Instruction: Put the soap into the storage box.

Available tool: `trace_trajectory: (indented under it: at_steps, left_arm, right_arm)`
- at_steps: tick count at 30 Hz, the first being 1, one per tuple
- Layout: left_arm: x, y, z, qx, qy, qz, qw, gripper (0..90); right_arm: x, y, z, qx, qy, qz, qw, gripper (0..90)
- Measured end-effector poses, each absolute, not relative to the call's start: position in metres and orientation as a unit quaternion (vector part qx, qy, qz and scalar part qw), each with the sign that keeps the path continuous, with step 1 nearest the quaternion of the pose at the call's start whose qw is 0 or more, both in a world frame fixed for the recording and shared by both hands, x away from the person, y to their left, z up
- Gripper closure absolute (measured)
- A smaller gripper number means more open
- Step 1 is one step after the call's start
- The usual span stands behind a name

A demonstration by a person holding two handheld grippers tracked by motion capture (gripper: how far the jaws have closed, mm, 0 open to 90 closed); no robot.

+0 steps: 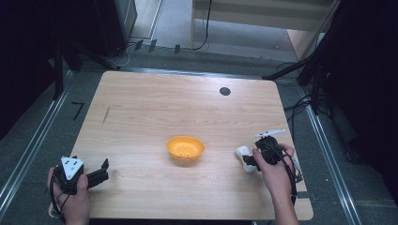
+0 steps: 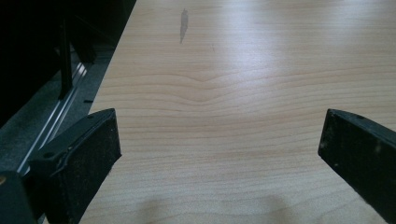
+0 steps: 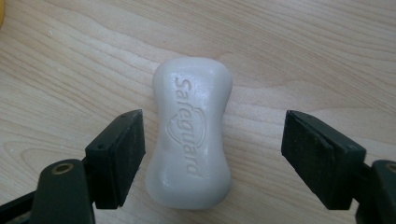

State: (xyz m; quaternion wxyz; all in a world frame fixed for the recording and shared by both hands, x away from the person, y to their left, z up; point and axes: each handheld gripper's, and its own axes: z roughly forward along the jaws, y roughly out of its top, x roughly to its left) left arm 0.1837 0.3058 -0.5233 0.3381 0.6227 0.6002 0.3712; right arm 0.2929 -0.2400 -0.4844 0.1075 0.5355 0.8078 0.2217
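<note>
A light wooden table (image 1: 155,108) carries everything, with a small dark round spot (image 1: 225,91) near its far edge. Around the middle sits an orange bowl (image 1: 186,149), upright, with small holes in its bottom. At the near left corner the left gripper (image 1: 104,169) rests in the person's left hand (image 1: 70,194), its jaws spread wide over bare wood with nothing between them. On the right side, the right gripper (image 1: 249,162) is held by the right hand (image 1: 274,171); its jaws stand wide open on either side of a white soap bar (image 3: 191,135), which lies flat on the table, well apart from the bowl, the left jaw just beside it.
</note>
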Motion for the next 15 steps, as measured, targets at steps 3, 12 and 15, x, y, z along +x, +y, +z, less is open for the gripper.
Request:
trace_trajectory:
  at_steps: [3, 12, 15]
  left_arm:
    - [0.184, 0.306, -0.523, 0.622, 0.600, 0.371, 0.339, 0.0]
    - [0.184, 0.306, -0.523, 0.623, 0.600, 0.369, 0.340, 0.0]
    - [0.184, 0.306, -0.523, 0.623, 0.600, 0.369, 0.340, 0.0]
  right_arm:
    - [0.295, -0.237, -0.485, 0.534, 0.812, 0.214, 0.104, 22.7]
    - [0.301, -0.230, -0.489, 0.534, 0.818, 0.190, 0.102, 22.8]
    - [0.304, -0.228, -0.492, 0.535, 0.819, 0.185, 0.096, 23.9]
